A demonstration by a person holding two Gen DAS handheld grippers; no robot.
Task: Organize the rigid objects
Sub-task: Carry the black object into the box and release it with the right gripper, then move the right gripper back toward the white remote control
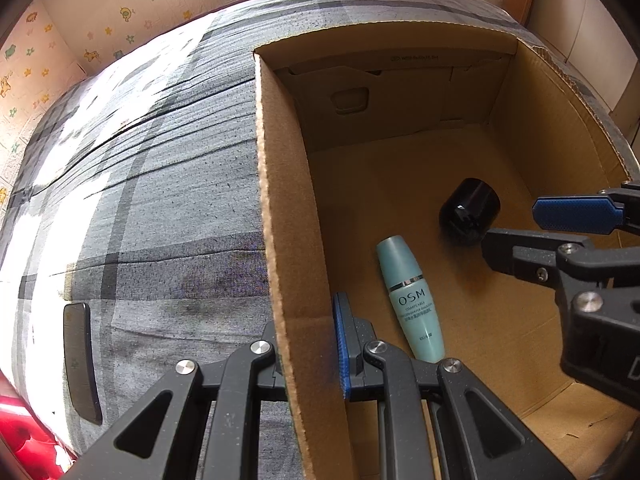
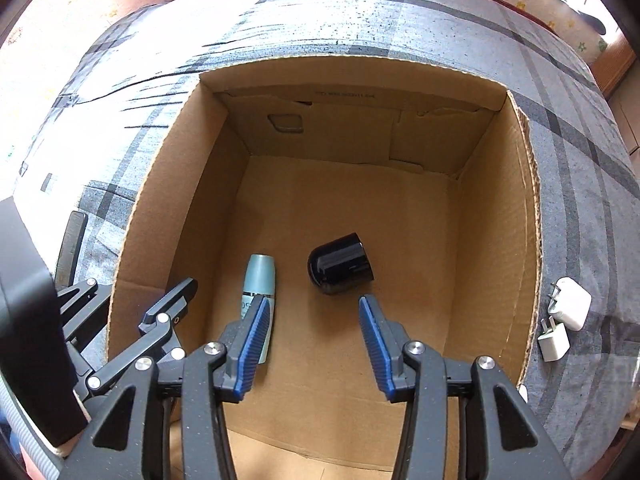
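Observation:
An open cardboard box (image 2: 500, 216) sits on a grey plaid bedcover. On its floor lie a teal OSM bottle (image 1: 414, 300) and a black cap-like cylinder (image 1: 470, 210), both on their sides; they also show in the right wrist view, the bottle (image 2: 260, 276) left of the cylinder (image 2: 340, 264). My left gripper (image 1: 304, 344) straddles the box's left wall (image 1: 280, 208), one finger inside and one outside, closed on the wall. My right gripper (image 2: 312, 344) is open and empty, above the box floor just short of the cylinder; it shows in the left wrist view (image 1: 536, 228).
A dark phone (image 1: 82, 360) lies on the bedcover left of the box. Two white chargers (image 2: 566, 316) lie on the cover right of the box. Patterned wallpaper rises behind the bed.

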